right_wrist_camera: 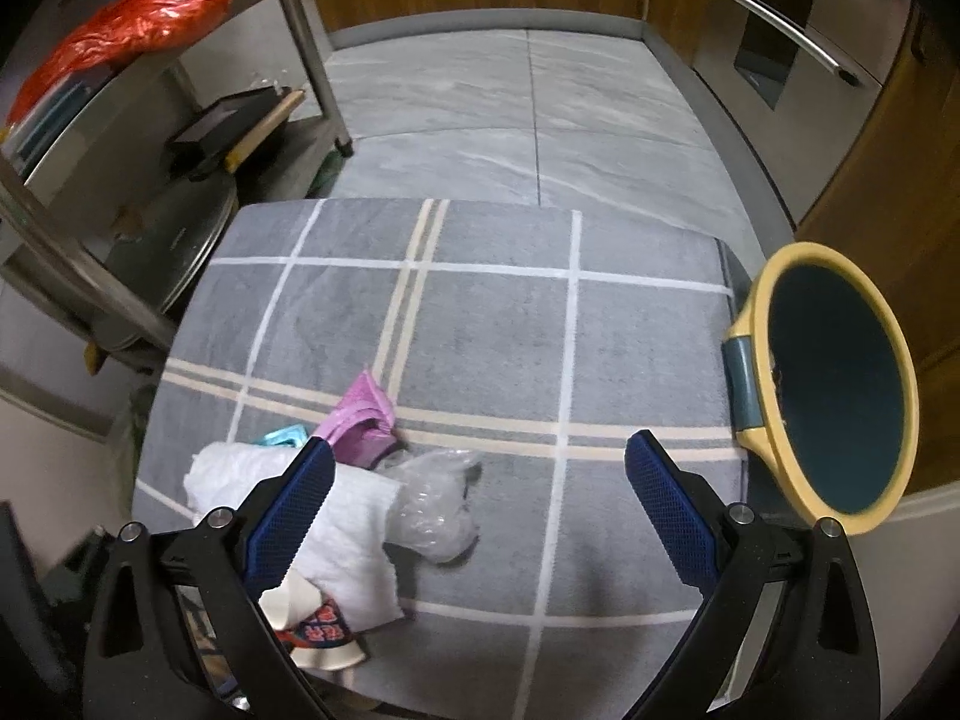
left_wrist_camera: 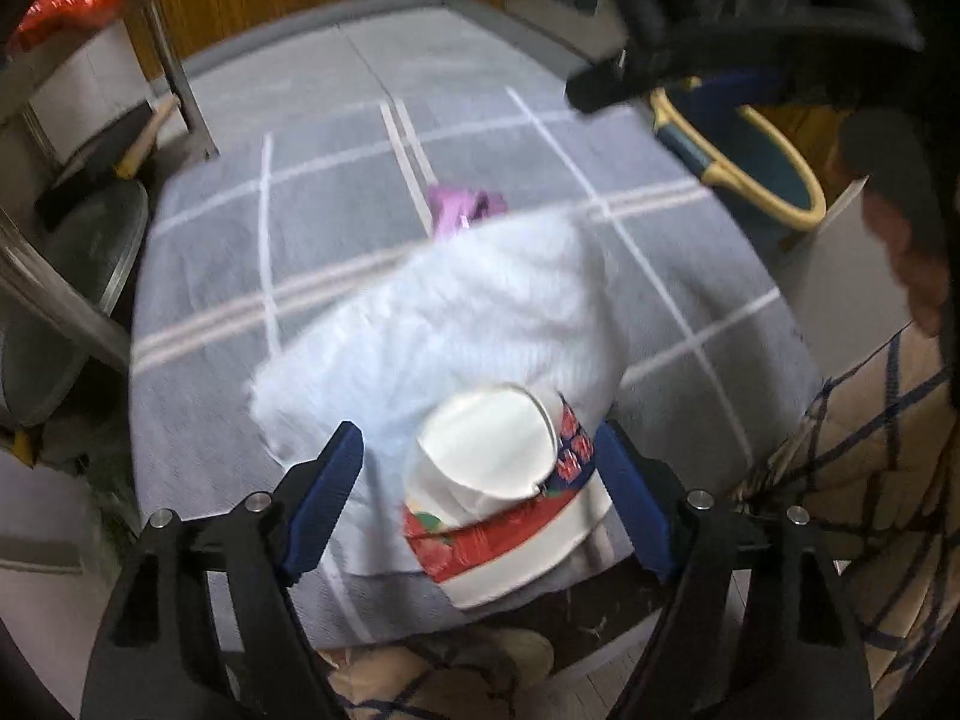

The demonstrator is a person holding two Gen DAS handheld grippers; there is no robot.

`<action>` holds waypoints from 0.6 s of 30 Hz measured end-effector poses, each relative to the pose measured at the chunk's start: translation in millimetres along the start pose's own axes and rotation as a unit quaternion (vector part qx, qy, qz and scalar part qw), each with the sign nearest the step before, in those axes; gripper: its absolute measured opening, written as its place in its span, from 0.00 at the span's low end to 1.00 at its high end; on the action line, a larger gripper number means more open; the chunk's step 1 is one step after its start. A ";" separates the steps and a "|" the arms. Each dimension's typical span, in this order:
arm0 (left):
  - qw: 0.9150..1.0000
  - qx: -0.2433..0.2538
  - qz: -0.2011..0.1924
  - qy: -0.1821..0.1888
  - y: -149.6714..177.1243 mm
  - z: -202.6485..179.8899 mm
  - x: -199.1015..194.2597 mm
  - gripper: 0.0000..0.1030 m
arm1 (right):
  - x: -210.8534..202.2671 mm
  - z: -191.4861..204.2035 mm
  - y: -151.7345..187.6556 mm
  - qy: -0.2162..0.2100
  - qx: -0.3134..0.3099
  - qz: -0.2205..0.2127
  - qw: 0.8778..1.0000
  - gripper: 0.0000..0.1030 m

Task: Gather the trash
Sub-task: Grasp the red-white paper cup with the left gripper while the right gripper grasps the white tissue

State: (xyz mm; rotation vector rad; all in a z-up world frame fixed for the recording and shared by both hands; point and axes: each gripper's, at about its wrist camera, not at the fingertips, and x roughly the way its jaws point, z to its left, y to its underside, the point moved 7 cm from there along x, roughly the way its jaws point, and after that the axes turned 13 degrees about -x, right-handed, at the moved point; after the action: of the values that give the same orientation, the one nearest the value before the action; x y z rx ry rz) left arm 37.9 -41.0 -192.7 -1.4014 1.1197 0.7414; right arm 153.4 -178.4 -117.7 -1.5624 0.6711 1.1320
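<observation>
A crushed white paper cup (left_wrist_camera: 498, 468) with red and blue print lies at the near edge of a grey checked cloth (left_wrist_camera: 336, 228). My left gripper (left_wrist_camera: 480, 480) is open with the cup between its blue fingers. Behind the cup lie white tissue (left_wrist_camera: 456, 312) and a pink wrapper (left_wrist_camera: 462, 207). In the right wrist view my right gripper (right_wrist_camera: 480, 492) is open and empty above the cloth (right_wrist_camera: 498, 324). To its left lie the tissue (right_wrist_camera: 354, 534), the cup (right_wrist_camera: 324, 630), a clear plastic bag (right_wrist_camera: 435, 504), the pink wrapper (right_wrist_camera: 360, 414) and a light blue scrap (right_wrist_camera: 282, 437).
A dark bin with a yellow rim (right_wrist_camera: 834, 384) stands at the cloth's right edge; it also shows in the left wrist view (left_wrist_camera: 750, 168). A metal rack (right_wrist_camera: 120, 180) with an orange bag (right_wrist_camera: 132, 24) stands left. Grey tiled floor (right_wrist_camera: 528, 108) lies beyond.
</observation>
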 end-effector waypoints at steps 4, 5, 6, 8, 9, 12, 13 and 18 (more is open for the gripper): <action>0.999 0.035 0.021 -0.022 12.5 -6.5 10.9 0.74 | -1.5 -6.7 1.1 -0.001 0.004 -0.001 1.000 0.94; 0.999 0.039 0.025 -0.029 14.3 -6.1 13.3 0.72 | -1.7 -7.0 0.9 -0.002 0.005 -0.001 1.000 0.94; 0.998 0.042 0.028 -0.037 15.0 -4.6 15.8 0.66 | -1.8 -7.3 0.9 -0.003 0.005 -0.001 1.000 0.94; 0.998 0.032 0.032 -0.036 12.1 -0.2 18.1 0.51 | -2.2 -7.1 0.6 -0.005 0.003 -0.002 1.000 0.94; 0.999 0.021 0.033 -0.032 10.7 3.0 17.5 0.51 | -2.8 -6.1 0.7 -0.006 0.000 -0.003 1.000 0.94; 0.999 0.018 0.020 -0.038 5.1 4.5 13.9 0.50 | -3.9 -5.7 0.7 -0.003 -0.009 -0.004 1.000 0.94; 0.999 0.019 0.008 -0.040 2.2 4.0 9.7 0.48 | -4.1 -6.3 1.2 -0.003 -0.009 -0.004 1.000 0.93; 0.999 0.021 -0.022 -0.028 -7.5 -3.4 -5.2 0.47 | -3.6 -9.5 4.4 -0.005 -0.003 0.000 1.000 0.93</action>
State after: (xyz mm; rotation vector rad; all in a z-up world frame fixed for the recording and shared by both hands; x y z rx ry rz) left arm 42.5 -43.9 -184.6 -1.3580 1.0516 0.7169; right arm 151.3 -189.1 -116.2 -1.5604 0.6609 1.1414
